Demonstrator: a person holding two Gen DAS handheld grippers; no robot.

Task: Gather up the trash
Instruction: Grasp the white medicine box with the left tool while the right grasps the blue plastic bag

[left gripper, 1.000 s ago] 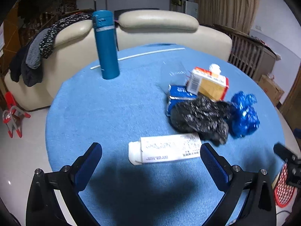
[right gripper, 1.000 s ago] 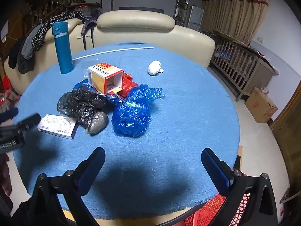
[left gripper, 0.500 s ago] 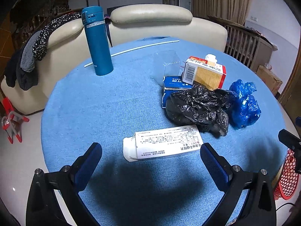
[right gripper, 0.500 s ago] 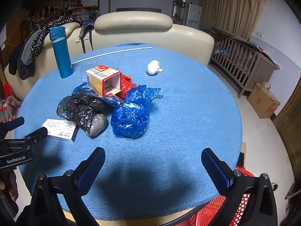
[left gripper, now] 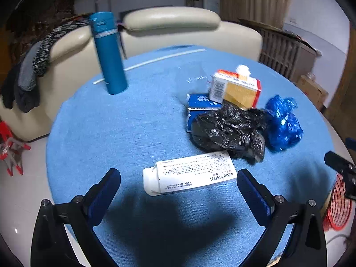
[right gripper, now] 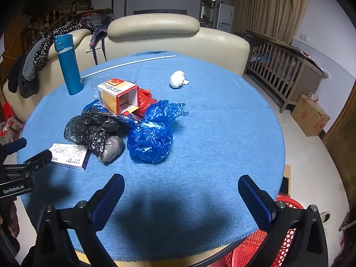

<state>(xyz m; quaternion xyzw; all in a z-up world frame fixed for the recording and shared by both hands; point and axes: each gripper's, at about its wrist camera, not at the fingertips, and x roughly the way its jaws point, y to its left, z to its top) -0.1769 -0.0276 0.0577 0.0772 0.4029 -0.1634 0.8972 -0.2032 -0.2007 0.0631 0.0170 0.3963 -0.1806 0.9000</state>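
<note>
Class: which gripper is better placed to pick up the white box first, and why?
Left. The left gripper is open with the white box lying right between its fingers. The right gripper is open over bare cloth, with the box far off to its left.

You are working over a matt, finely napped blue cloth (right gripper: 222, 133) covering the table. The black bag (left gripper: 229, 131) and blue bag (right gripper: 151, 140) are crinkled, glossy plastic film; the white box (left gripper: 191, 173) and orange carton (right gripper: 118, 95) are smooth printed card. The bottle (right gripper: 69, 64) has a satin teal finish, and the sofa (right gripper: 155, 37) is smooth cream leather with a sheen.

Flat carton (left gripper: 189, 175) before crumpled bags (left gripper: 229, 129), flask (left gripper: 109, 53) behind left on table (left gripper: 111, 129)
</note>
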